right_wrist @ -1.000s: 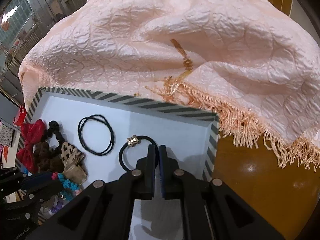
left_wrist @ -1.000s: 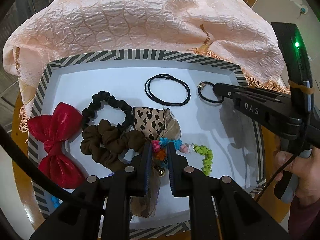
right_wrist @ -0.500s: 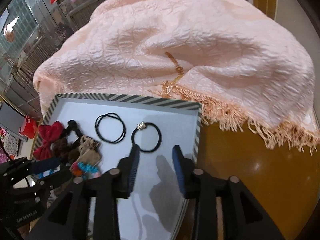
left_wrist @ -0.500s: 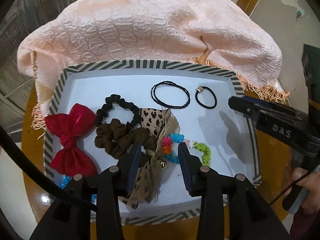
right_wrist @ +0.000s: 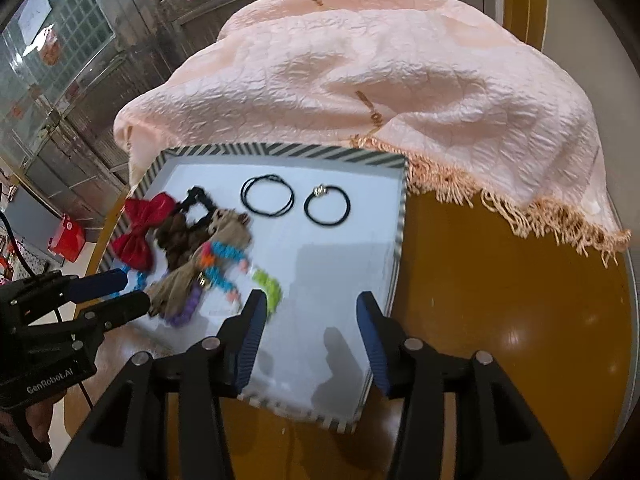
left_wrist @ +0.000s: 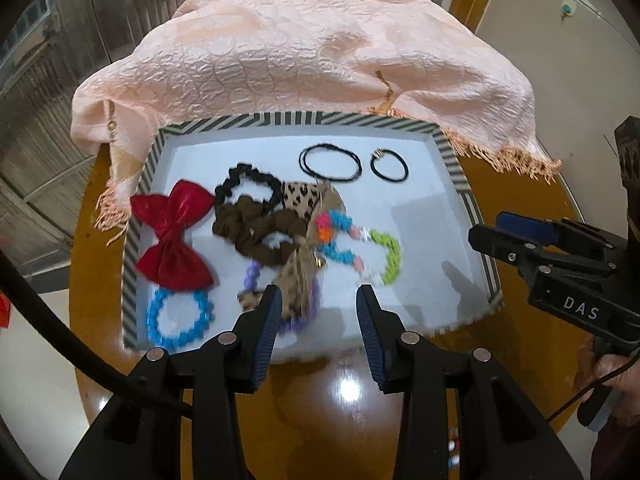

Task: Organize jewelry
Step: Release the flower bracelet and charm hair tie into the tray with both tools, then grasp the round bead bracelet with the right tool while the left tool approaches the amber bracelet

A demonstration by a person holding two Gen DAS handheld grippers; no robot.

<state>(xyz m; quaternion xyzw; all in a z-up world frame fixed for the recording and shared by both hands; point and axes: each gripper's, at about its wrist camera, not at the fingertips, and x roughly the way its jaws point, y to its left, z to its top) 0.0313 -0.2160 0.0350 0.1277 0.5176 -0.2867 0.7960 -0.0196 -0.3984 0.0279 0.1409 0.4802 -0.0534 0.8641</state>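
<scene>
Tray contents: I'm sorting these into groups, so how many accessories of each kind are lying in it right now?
Thin black elastic ties: 2
Fabric scrunchies: 2, black, brown
Bows: 2, red, leopard-print
Beaded bracelets: 3, blue, purple, multicolour
Total: 9, though the central pile overlaps.

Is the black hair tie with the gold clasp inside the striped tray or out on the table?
Inside. The black hair tie with the gold clasp lies flat on the tray floor, beside the thin black band, untouched by either gripper.
</scene>
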